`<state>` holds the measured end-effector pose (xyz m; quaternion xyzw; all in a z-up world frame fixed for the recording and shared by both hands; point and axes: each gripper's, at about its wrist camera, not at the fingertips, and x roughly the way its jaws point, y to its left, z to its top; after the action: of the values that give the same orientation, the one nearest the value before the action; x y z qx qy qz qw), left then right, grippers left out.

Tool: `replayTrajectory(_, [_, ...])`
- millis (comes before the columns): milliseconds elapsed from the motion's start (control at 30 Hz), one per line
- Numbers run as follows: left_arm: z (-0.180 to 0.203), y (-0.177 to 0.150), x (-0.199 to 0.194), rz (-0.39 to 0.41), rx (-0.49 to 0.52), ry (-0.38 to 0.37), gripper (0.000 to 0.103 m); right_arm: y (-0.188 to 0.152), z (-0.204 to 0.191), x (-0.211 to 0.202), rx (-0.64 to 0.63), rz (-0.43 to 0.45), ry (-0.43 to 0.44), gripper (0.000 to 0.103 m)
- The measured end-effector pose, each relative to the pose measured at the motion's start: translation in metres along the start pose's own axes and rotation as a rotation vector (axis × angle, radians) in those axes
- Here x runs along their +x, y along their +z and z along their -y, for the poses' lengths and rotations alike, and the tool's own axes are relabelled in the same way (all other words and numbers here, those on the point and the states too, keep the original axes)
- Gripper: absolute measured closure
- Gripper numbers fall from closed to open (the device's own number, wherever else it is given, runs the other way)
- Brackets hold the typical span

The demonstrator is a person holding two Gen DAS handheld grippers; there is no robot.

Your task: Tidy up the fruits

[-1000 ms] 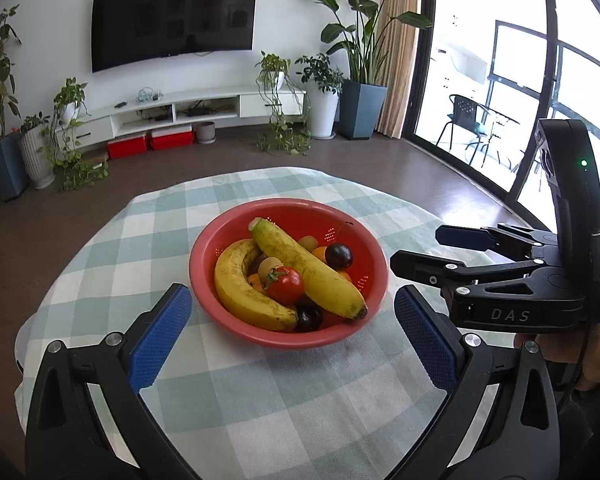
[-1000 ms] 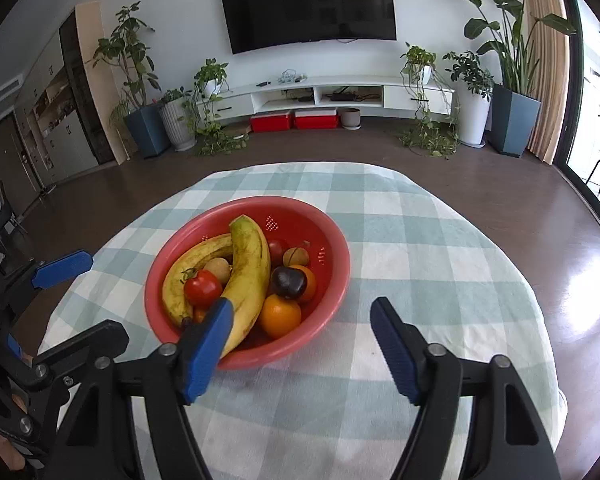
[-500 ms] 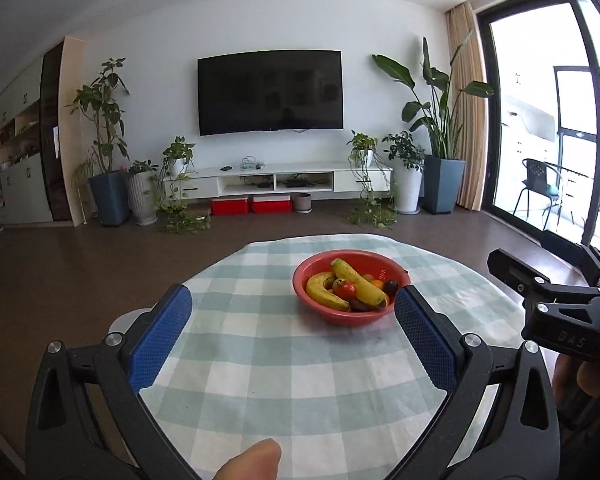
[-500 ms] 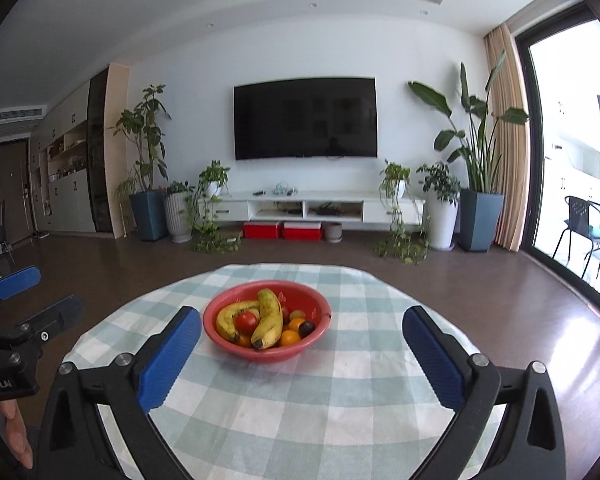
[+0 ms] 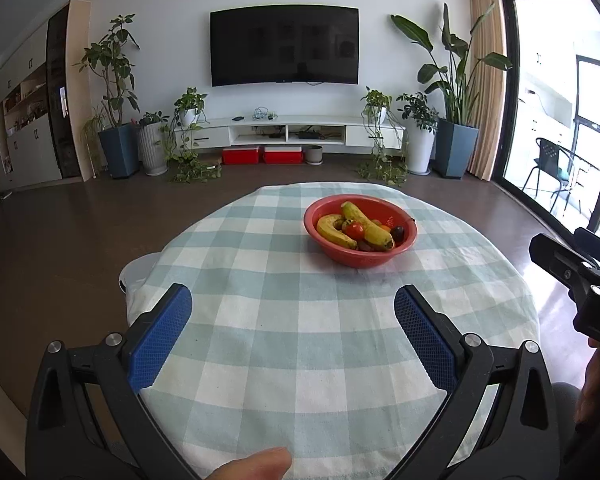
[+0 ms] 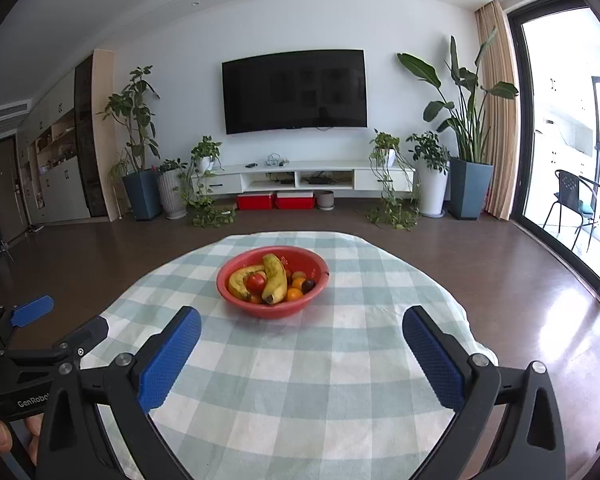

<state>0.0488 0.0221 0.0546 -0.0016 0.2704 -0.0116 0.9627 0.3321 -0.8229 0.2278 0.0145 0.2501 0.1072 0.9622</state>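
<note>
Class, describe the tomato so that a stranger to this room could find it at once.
On the checked tablecloth stands a red bowl of fruit. Inside, two bananas lie together, and the tomato rests between them: the only round, glossy red fruit, unlike the oranges beside them.

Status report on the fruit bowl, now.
Left gripper open, empty. Right gripper open, empty. Fruit in red bowl on checked tablecloth. Nothing in the way.

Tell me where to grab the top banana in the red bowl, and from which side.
Grip the top banana across its middle, coming from above with fingers either side of its width. It lies lengthwise over the other fruit in the red bowl, so its midsection looks exposed, while its ends sit near the rim.
</note>
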Motion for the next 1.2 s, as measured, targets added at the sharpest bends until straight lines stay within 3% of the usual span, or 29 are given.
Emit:
replayTrajectory(500, [0.007, -0.021, 0.031, -0.111, -0.006, -0.002, 0.000, -0.028, 0.003, 0.009, 0.015, -0.106, -0.028, 0.000])
replayTrajectory(1200, [0.016, -0.028, 0.039, -0.139, 0.021, -0.010, 0.000, -0.037, 0.005, 0.015, 0.010, -0.146, -0.024, 0.000])
